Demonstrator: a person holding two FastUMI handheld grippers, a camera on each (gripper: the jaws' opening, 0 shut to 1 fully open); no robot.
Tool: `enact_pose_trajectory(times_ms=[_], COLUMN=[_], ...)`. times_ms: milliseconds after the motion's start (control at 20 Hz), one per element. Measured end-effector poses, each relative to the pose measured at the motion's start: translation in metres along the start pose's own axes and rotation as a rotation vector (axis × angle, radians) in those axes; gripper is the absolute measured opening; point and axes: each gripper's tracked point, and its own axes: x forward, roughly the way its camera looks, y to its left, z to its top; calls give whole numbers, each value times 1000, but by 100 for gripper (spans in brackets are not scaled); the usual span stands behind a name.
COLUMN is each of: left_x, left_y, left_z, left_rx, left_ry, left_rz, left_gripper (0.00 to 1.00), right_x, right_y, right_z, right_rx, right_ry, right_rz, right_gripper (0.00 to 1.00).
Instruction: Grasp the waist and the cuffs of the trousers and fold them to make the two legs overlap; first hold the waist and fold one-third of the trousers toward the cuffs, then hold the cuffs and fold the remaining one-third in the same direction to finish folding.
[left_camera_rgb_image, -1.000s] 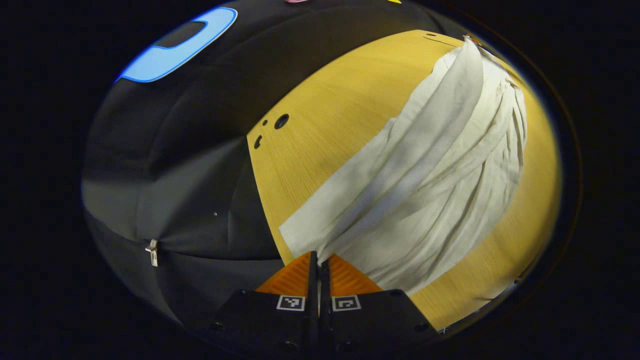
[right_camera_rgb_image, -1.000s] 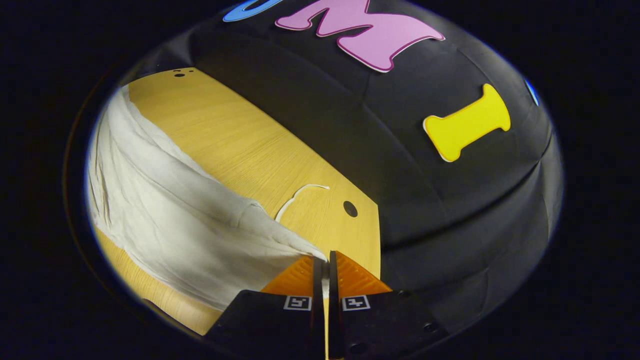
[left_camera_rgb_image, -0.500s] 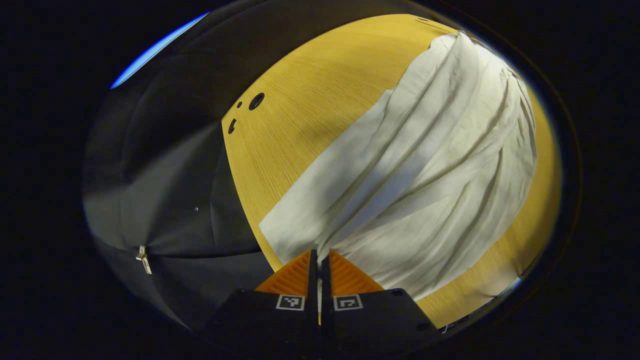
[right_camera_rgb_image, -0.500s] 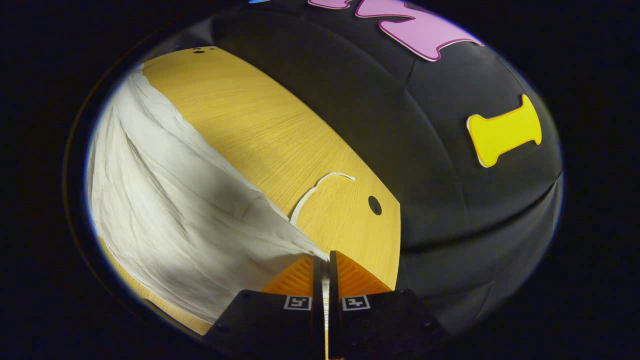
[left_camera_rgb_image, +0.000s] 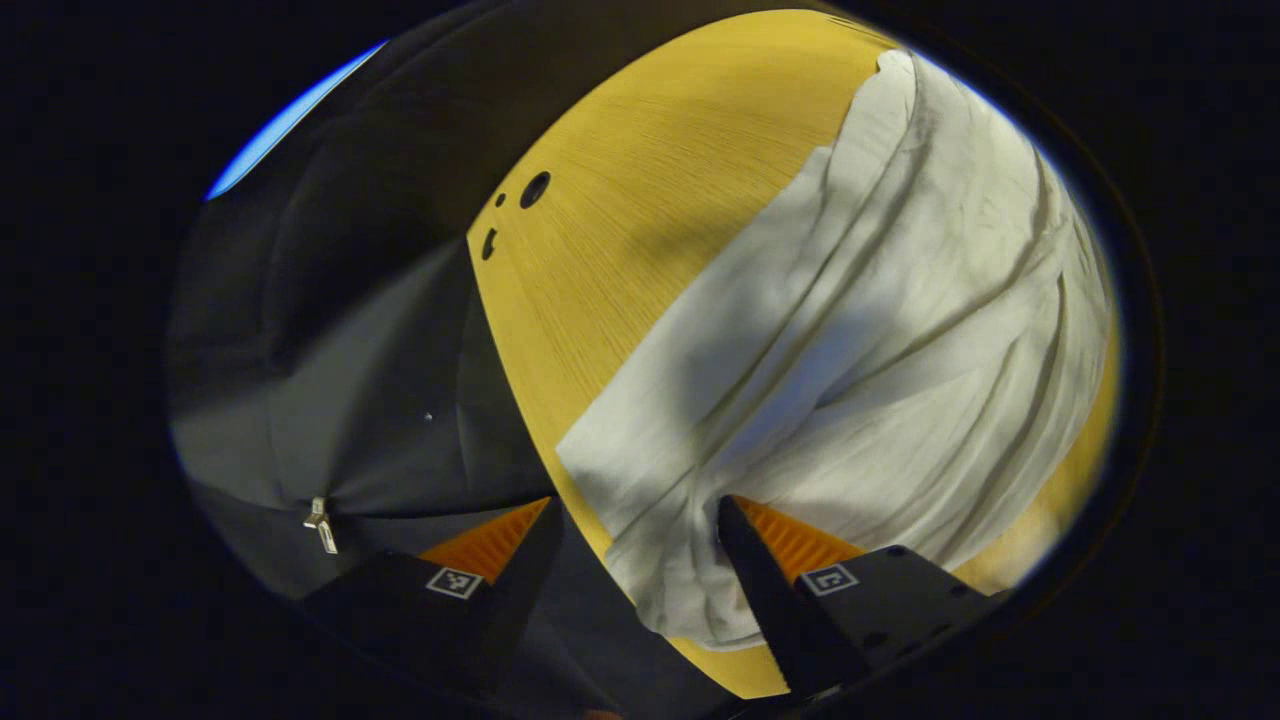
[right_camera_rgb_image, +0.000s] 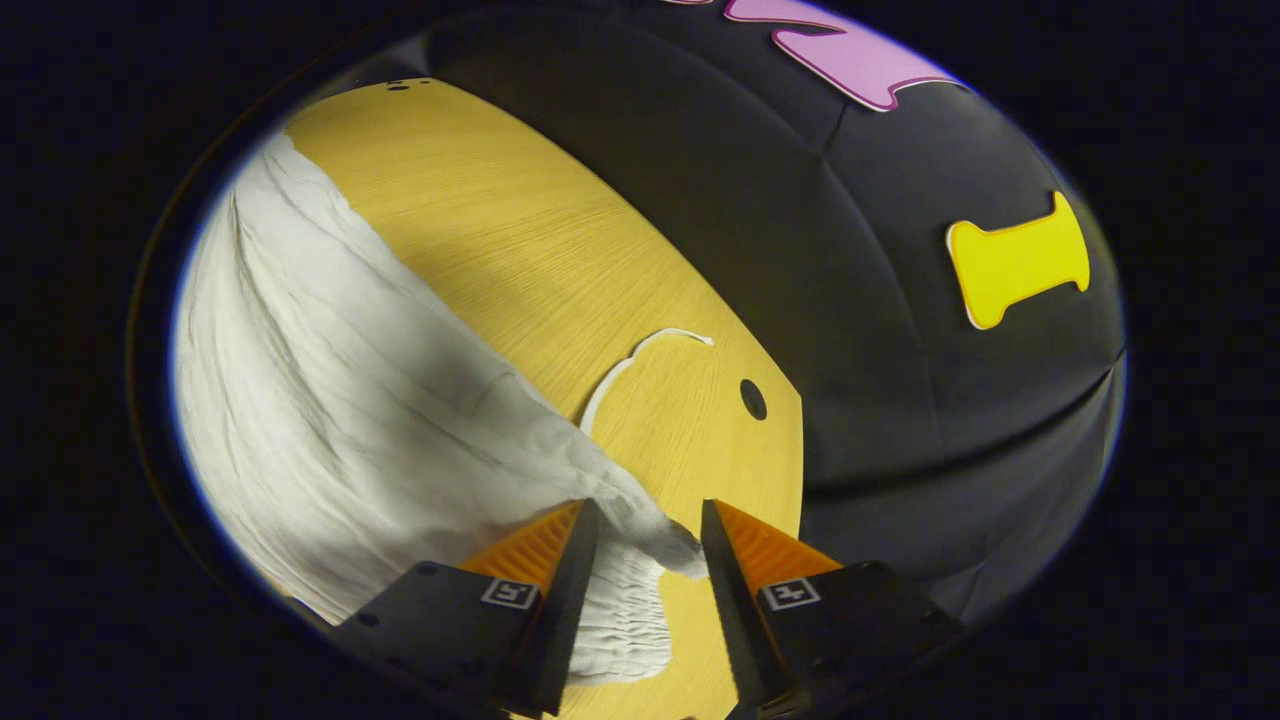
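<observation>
Cream-white trousers (left_camera_rgb_image: 860, 340) lie rumpled along a yellow wooden table (left_camera_rgb_image: 640, 190). In the left gripper view my left gripper (left_camera_rgb_image: 640, 525) stands open, its fingers spread on either side of the cloth's near end, which rests on the table's edge. In the right gripper view the trousers (right_camera_rgb_image: 330, 400) stretch away to the left. My right gripper (right_camera_rgb_image: 645, 525) is open too, and the gathered elastic waist (right_camera_rgb_image: 625, 600) lies loose between its fingers. A white drawstring (right_camera_rgb_image: 625, 365) curls on the wood just beyond.
The table (right_camera_rgb_image: 520, 240) ends close to both grippers, with black booth cloth past its edge. Small round holes (left_camera_rgb_image: 533, 188) pierce the tabletop near one corner, and another hole (right_camera_rgb_image: 752, 398) sits near the drawstring. A metal zip pull (left_camera_rgb_image: 322, 522) hangs on the cloth wall.
Both grippers were shut on the trousers' ends and lowered them; now both have opened and let go, and the cloth has settled onto the table.
</observation>
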Motion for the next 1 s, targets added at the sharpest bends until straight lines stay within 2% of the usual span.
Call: enact_pose_trajectory(times_ms=[50, 150, 450, 650, 800, 1000], left_x=[2, -1, -32, -61, -78, -99], left_y=[0, 5, 29, 48, 63, 67], left_z=[-3, -3, -2, -17, -37, -65], left_rx=[0, -7, -10, -64, -124, -257], left_ry=[0, -8, -79, -133, -151, -179], left_rz=[7, 33, 125, 207, 269, 293], left_gripper=[98, 98, 97, 97, 96, 96], right_x=[-2, -9, -53, -101, -133, -167], right_y=[-6, -17, -51, -72, -82, -75], right_z=[1, 1, 10, 25, 26, 15], right_rx=[17, 50, 113, 241, 381, 541], right_ry=[-6, -17, -82, -169, -195, -185], right_rz=[-11, -29, -102, -133, -147, -136], right_gripper=[83, 96, 96, 96, 96, 96])
